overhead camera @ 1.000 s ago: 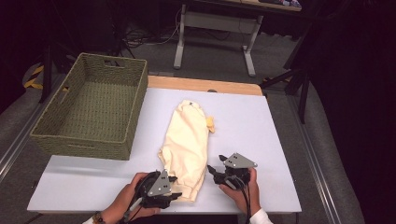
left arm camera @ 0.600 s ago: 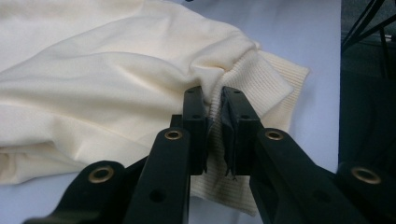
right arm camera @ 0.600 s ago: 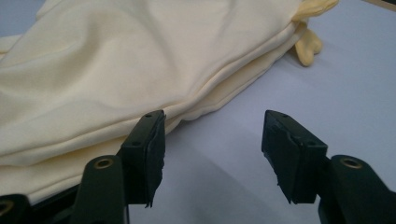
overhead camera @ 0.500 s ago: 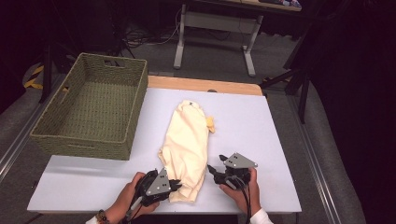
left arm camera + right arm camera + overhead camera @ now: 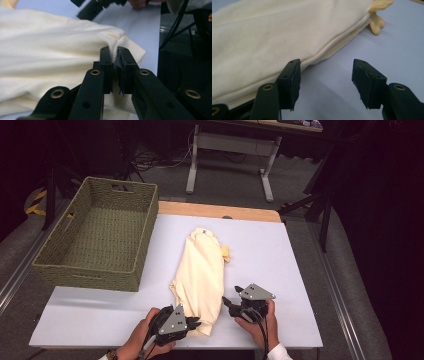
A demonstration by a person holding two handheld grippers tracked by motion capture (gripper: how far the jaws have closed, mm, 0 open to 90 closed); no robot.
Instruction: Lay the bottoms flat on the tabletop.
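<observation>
Two folds of the cream cloth (image 5: 50, 50) hide whatever garment it is, and your left gripper (image 5: 114, 53) covers its near corner, jaws pinched tight on a bunched hem. The cloth lies mid-surface (image 5: 280, 265), its long axis running from you toward the far edge, right of the woven basket (image 5: 95, 270). Your right gripper (image 5: 324, 75) rests beside the cloth's edge, jaws apart, holding nothing.

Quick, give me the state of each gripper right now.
Left gripper: just closed, shut on a fold at the near end of the cream garment.
Right gripper: open, holding nothing; its jaws stand apart beside the garment's edge.
</observation>
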